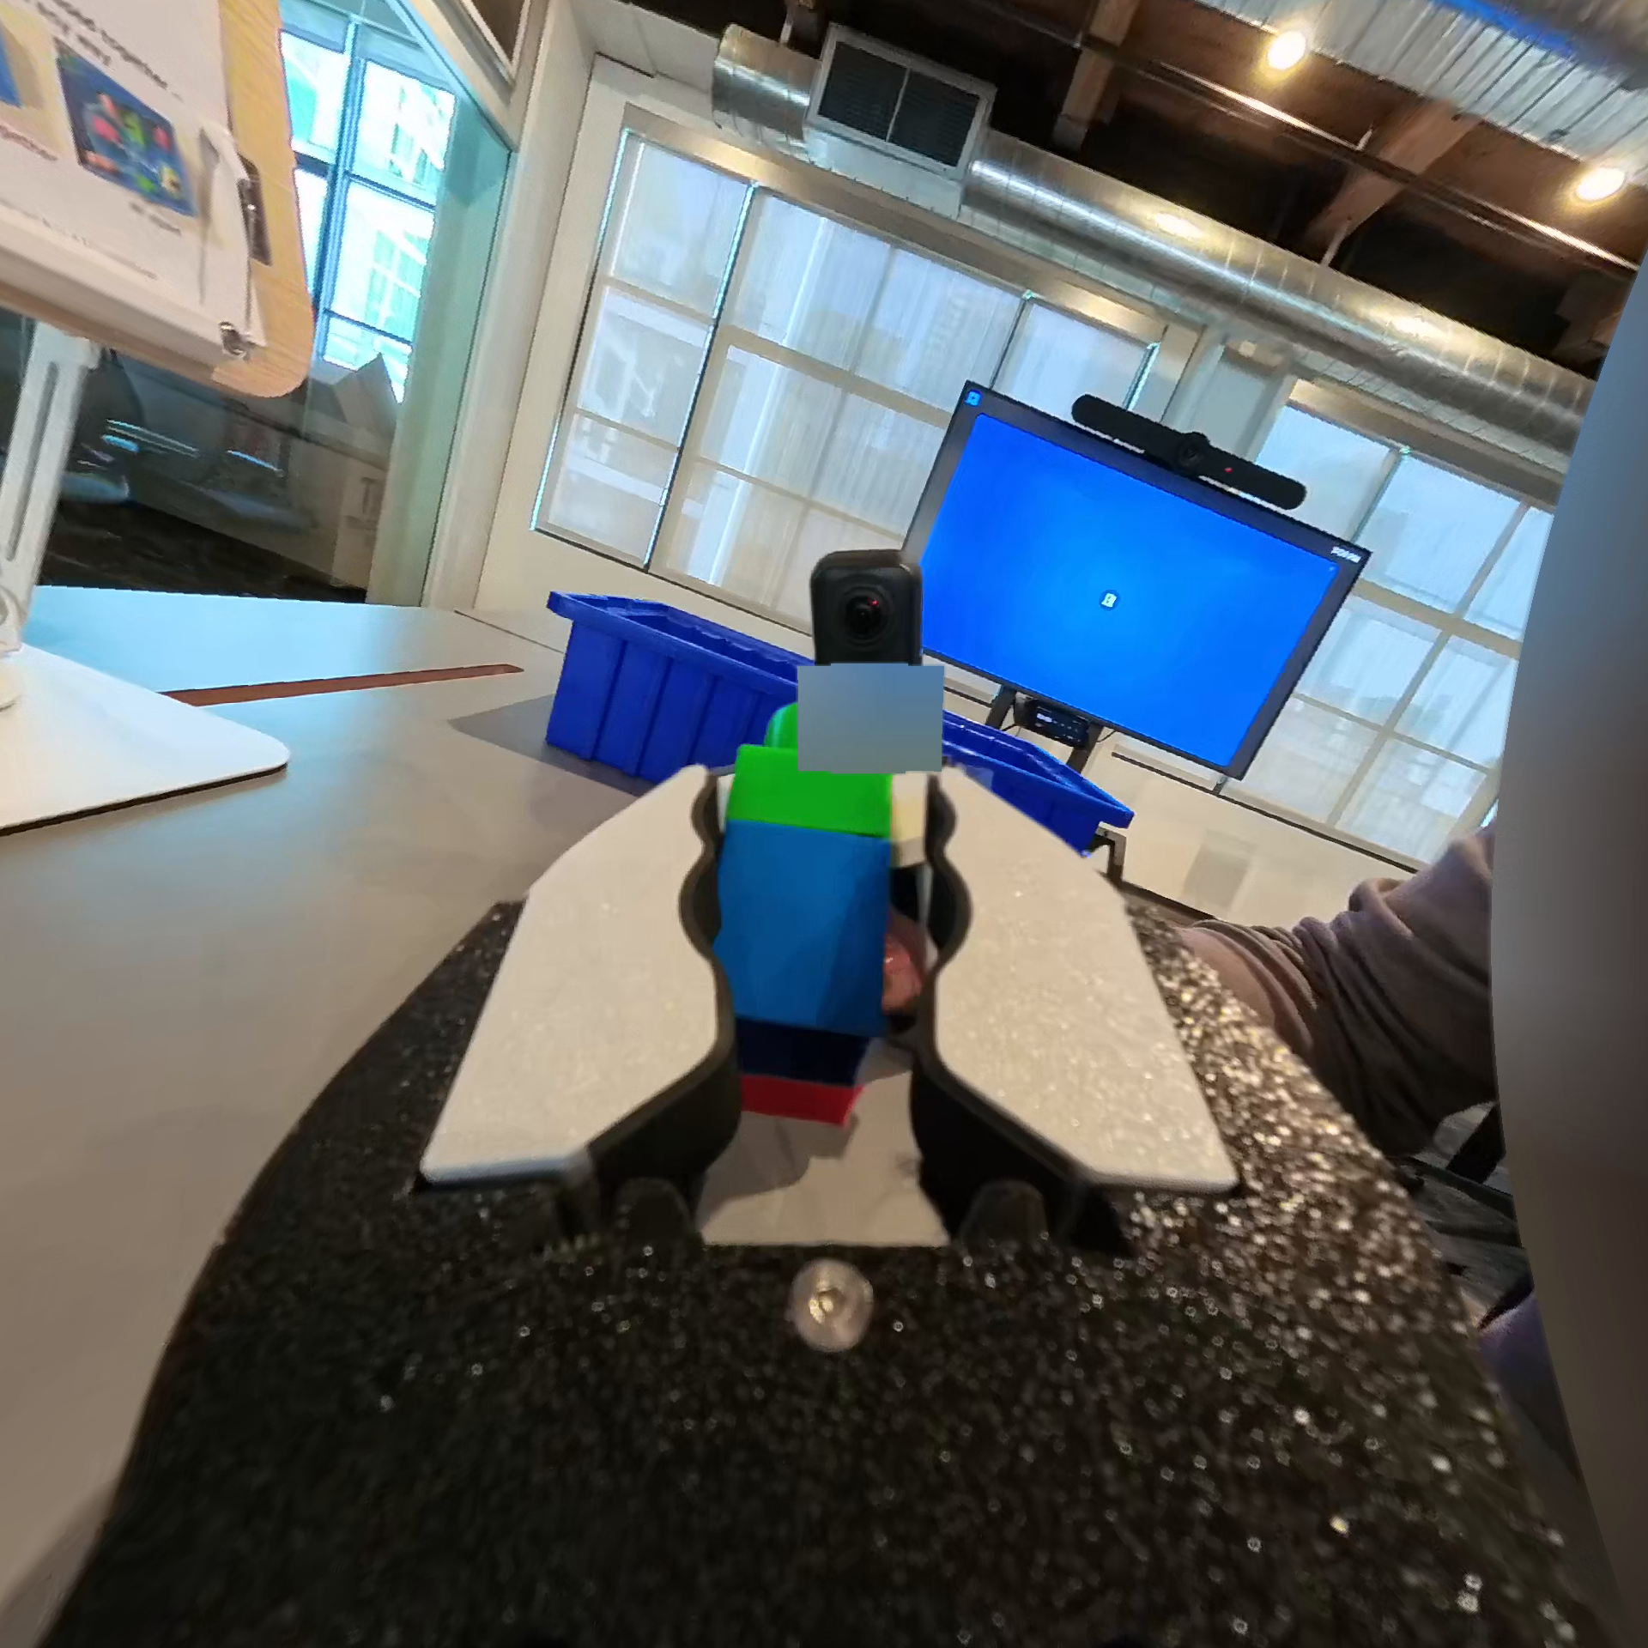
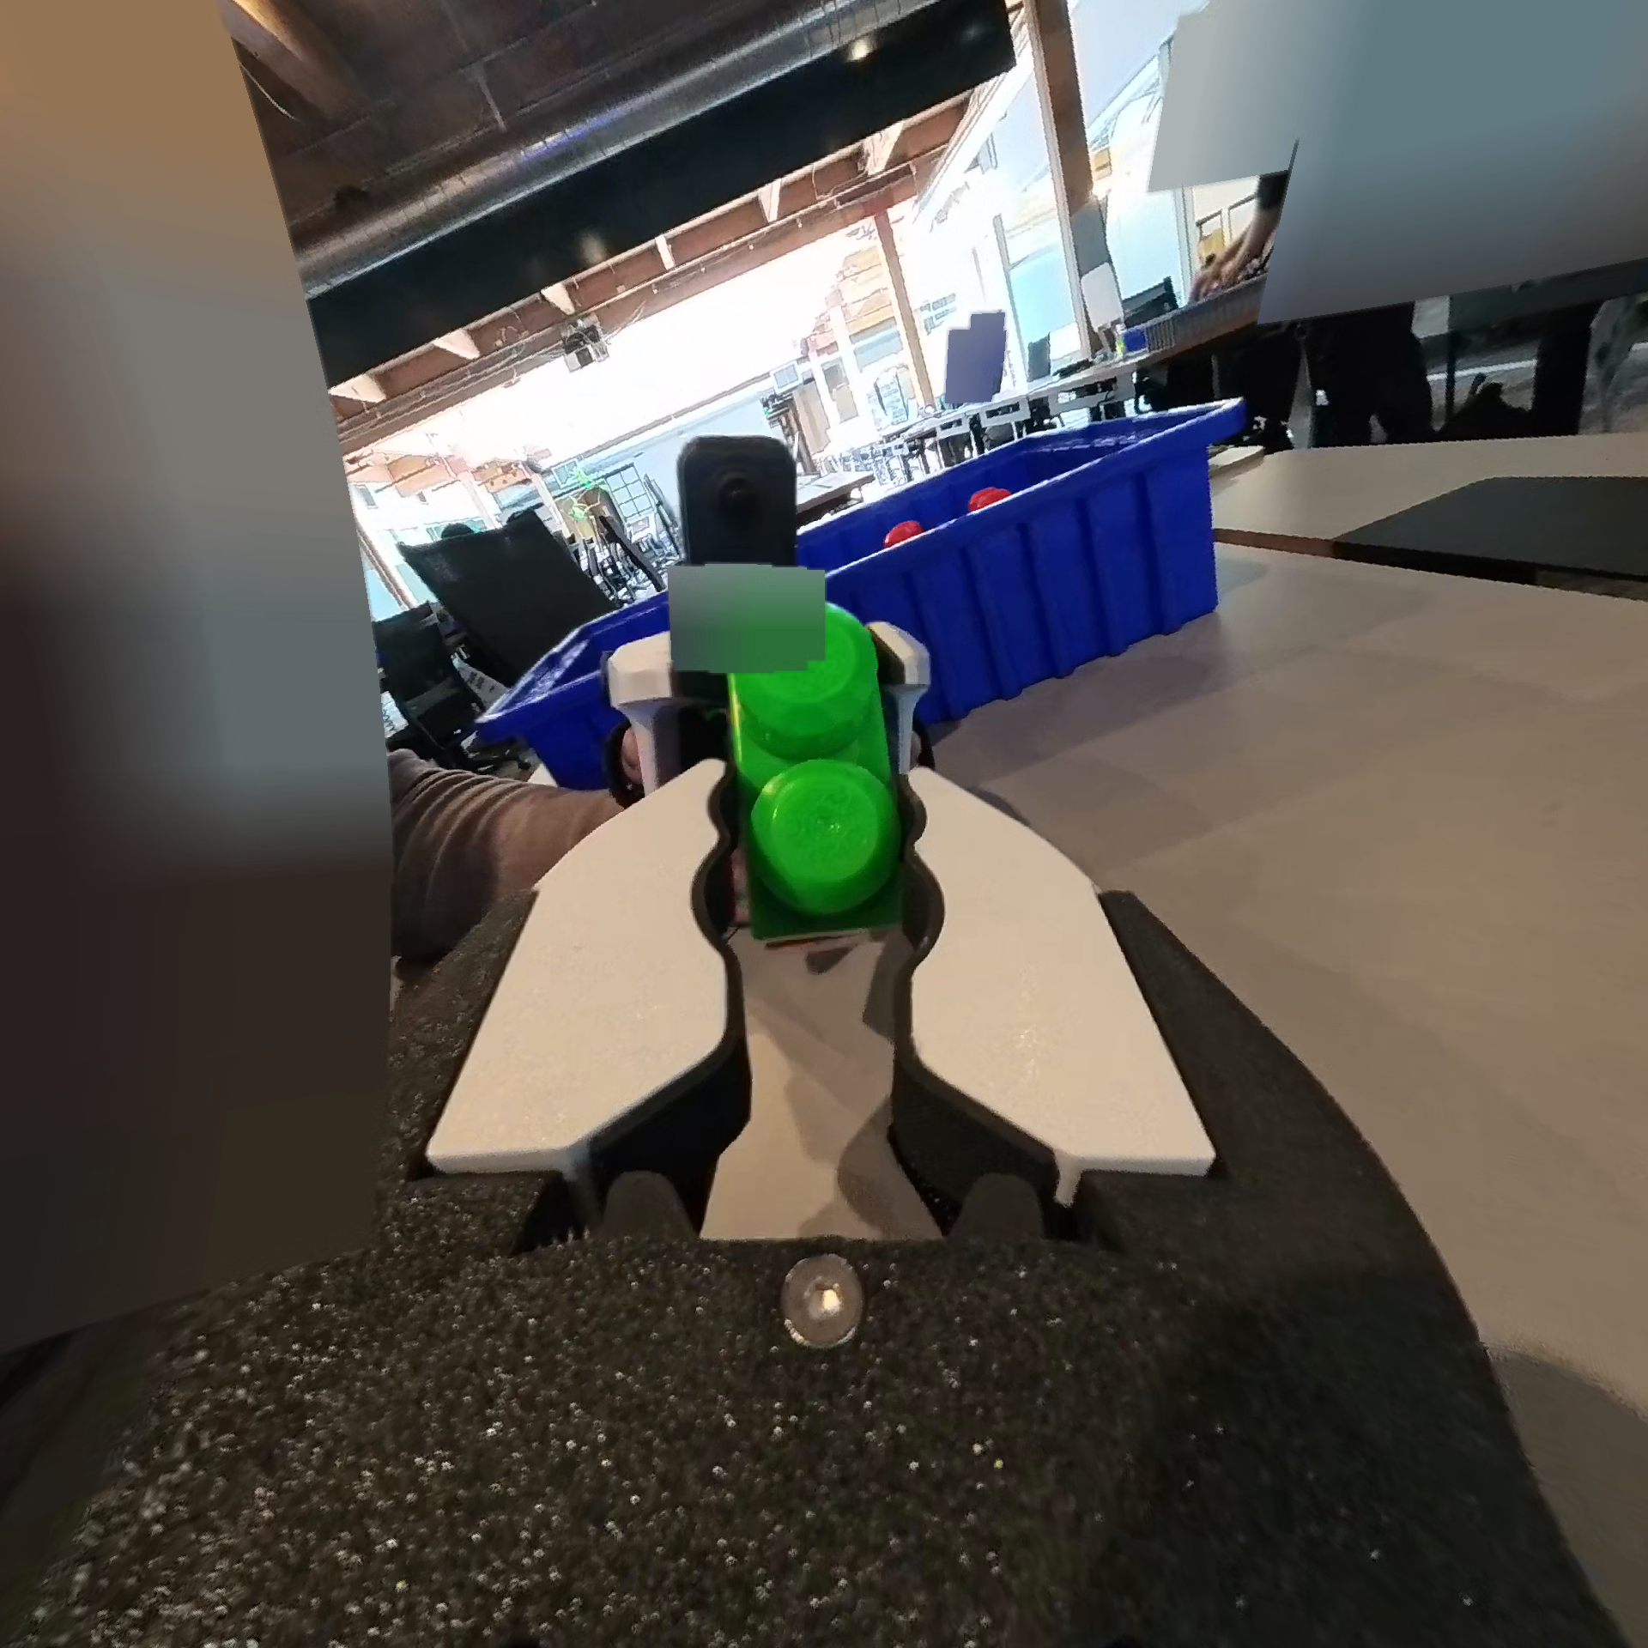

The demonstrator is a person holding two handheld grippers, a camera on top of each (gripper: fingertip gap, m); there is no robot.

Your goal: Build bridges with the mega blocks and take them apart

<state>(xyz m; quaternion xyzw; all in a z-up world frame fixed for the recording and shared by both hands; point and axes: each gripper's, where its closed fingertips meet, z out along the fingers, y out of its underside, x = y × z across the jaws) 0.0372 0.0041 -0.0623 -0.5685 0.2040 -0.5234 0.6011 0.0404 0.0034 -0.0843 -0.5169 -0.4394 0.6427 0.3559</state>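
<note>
My left gripper (image 1: pixel 816 803) is shut on a blue block (image 1: pixel 803 927) in a short stack. A green block (image 1: pixel 785 785) sits on top of it; a dark blue block (image 1: pixel 798 1052) and a red block (image 1: pixel 794 1101) hang below. My right gripper (image 2: pixel 816 785) faces the left one and is shut on the same green block (image 2: pixel 820 838), whose two studs point toward the right wrist camera. The left gripper's fingers (image 2: pixel 638 687) show just behind that block. The stack is held above the grey table (image 1: pixel 267 936).
A blue bin (image 1: pixel 642 687) stands behind the stack; in the right wrist view it (image 2: pixel 1025 571) holds red blocks (image 2: pixel 905 533). A white stand base (image 1: pixel 107 758) lies at the left. A black mat (image 2: pixel 1498 526) lies far right. A person's sleeve (image 1: pixel 1338 981) is close by. The tips of both grippers are at nearly the same place.
</note>
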